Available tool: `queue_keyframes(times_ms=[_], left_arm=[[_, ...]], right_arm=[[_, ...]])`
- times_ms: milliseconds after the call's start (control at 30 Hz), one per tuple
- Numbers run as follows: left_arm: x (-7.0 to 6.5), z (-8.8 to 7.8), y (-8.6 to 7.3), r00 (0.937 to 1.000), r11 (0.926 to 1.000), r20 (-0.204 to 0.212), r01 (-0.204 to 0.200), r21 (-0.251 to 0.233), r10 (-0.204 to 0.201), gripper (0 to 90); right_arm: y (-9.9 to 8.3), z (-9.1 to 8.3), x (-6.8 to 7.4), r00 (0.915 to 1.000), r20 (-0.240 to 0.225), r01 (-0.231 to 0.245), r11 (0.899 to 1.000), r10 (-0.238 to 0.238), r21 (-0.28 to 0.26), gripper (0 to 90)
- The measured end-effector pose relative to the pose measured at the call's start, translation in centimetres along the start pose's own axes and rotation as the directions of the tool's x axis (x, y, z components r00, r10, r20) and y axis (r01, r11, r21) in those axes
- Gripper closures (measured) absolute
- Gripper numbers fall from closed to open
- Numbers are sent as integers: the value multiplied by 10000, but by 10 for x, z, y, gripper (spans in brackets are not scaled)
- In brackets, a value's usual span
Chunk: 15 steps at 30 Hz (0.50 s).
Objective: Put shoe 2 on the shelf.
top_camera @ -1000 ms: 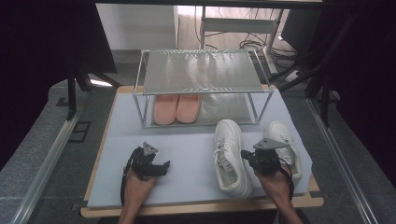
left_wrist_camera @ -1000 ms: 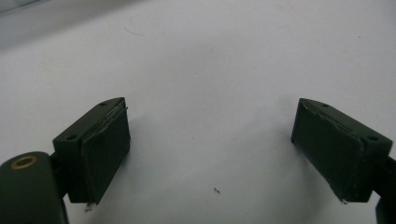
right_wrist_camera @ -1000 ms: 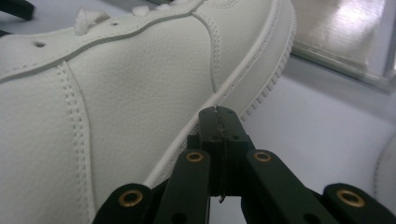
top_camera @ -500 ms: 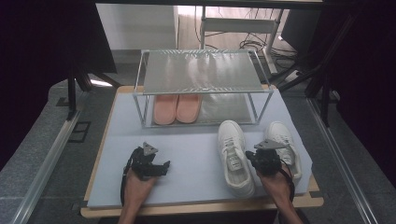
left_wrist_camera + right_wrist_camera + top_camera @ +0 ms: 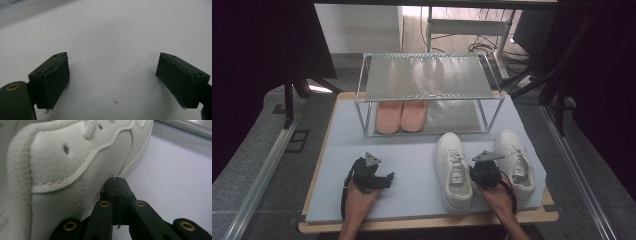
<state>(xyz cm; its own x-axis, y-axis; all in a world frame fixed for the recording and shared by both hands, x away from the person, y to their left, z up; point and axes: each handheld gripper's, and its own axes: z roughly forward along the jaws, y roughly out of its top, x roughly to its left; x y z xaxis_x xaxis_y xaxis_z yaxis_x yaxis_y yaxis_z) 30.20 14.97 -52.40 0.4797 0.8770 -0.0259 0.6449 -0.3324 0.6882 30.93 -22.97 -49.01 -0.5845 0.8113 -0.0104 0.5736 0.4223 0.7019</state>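
My right gripper [image 5: 478, 172] sits between two white leather lace-up sneakers on the pale blue worktop [image 5: 412, 150]; its jaws are pressed together with nothing between them, tips against the side of the left sneaker [image 5: 75, 170]. That left sneaker [image 5: 453, 170] and the right sneaker [image 5: 516, 162] both point toward the wire-frame shoe rack with metal shelves [image 5: 429, 75], where a pair of pink slippers [image 5: 401, 116] lies on the lower shelf. My left gripper [image 5: 112, 75] rests on bare worktop, jaws wide apart.
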Motion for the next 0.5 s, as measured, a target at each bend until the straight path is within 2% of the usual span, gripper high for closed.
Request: queue_keyframes(times_ms=[133,267,367,500], left_arm=[[0,0,0,10000,10000,-3,-10,2,10,117],[0,0,0,10000,10000,4,-31,22,31,117],[0,0,0,10000,10000,6,-29,22,29,117],[0,0,0,10000,10000,6,-27,22,27,117]], right_arm=[[2,1,-1,10000,38,3,10000,-3,3,900],[6,4,-7,9992,217,-340,9994,341,-64,900],[9,9,-9,9991,244,-350,9994,349,57,900],[12,13,-12,9993,110,-355,9992,353,171,900]])
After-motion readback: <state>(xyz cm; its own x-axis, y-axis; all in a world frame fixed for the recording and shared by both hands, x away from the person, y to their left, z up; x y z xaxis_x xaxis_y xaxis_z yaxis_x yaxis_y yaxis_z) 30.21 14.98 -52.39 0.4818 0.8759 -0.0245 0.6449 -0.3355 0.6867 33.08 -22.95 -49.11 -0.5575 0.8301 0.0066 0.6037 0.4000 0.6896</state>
